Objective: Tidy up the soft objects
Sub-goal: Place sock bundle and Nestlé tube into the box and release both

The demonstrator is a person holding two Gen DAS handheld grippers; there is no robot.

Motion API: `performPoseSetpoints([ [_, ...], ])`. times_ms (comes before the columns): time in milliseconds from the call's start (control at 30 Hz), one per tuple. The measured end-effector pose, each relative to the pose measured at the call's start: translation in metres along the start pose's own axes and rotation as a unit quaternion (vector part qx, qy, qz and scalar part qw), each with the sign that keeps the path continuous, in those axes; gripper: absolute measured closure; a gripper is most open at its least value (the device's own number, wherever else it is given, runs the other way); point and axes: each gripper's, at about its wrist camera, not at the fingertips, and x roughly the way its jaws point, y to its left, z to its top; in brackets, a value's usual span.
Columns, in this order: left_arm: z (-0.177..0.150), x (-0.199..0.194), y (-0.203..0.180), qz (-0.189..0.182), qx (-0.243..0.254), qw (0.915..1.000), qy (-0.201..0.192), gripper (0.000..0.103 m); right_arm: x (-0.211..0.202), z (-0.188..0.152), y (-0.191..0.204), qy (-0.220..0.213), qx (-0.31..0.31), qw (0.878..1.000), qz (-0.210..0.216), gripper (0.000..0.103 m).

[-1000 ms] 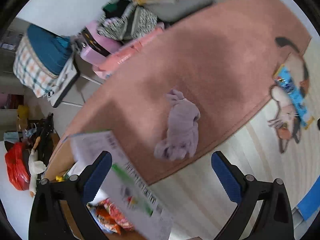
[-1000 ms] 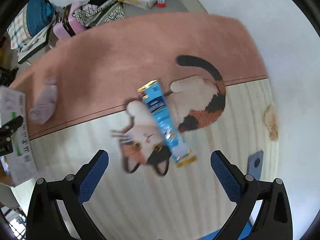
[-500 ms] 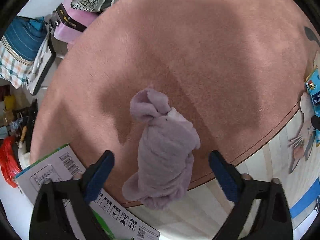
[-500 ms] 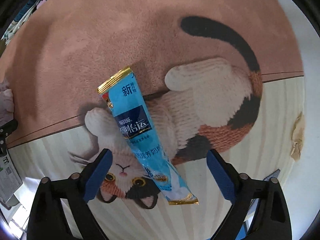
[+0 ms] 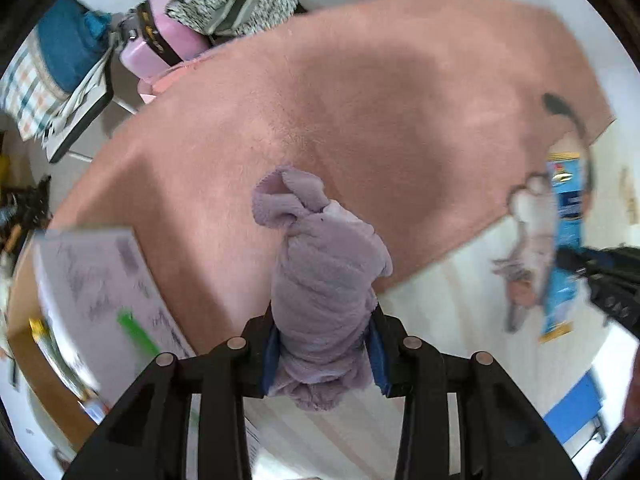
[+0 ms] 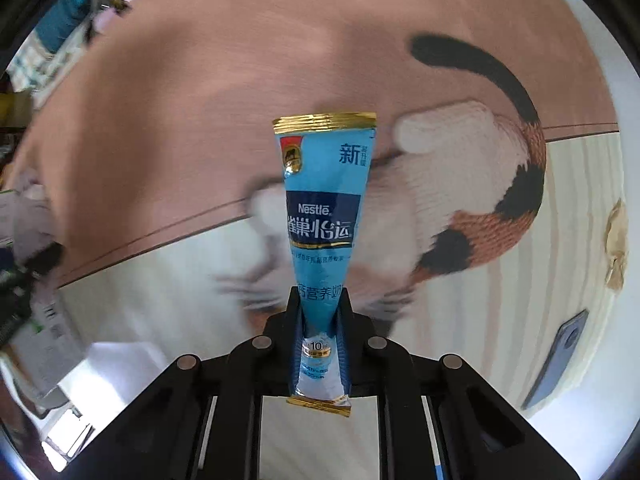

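My left gripper is shut on a lilac fleece sock bundle and holds it above the pink rug. My right gripper is shut on the lower part of a blue Nestle sachet with gold ends, which sticks up over the cat-shaped mat. In the left wrist view the sachet and the right gripper show at the right edge.
A cardboard box with a white printed flap lies at the left. Bags, a pink case and clothes pile up beyond the rug. A grey-blue phone lies on the pale striped floor at the right.
Both grippers were open over their objects; now the left has shut on the sock bundle and the right on the sachet, and both objects are lifted off the floor.
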Motion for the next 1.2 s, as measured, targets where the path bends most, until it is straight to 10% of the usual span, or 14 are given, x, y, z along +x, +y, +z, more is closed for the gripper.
performPoseSetpoints([
  [267, -0.096, -0.083, 0.085, -0.061, -0.085, 0.9915, -0.077, 0.069, -0.074, -0.071, 0.118, -0.059, -0.072, 0.992, 0.084, 0.088],
  [533, -0.185, -0.126, 0.237, 0.014, -0.173, 0.9805, -0.093, 0.069, -0.116, -0.112, 0.285, -0.082, -0.172, 0.976, 0.102, 0.088],
  [767, -0.218, -0.079, 0.353, 0.051, -0.242, 0.9685, -0.026, 0.069, -0.093, -0.112, 0.382, -0.076, -0.193, 0.977, 0.053, 0.088],
  [1200, -0.208, 0.011, 0.374, 0.028, -0.201, 0.9766, 0.070, 0.063, -0.008, -0.082, 0.421, -0.048, -0.187, 0.981, -0.026, 0.087],
])
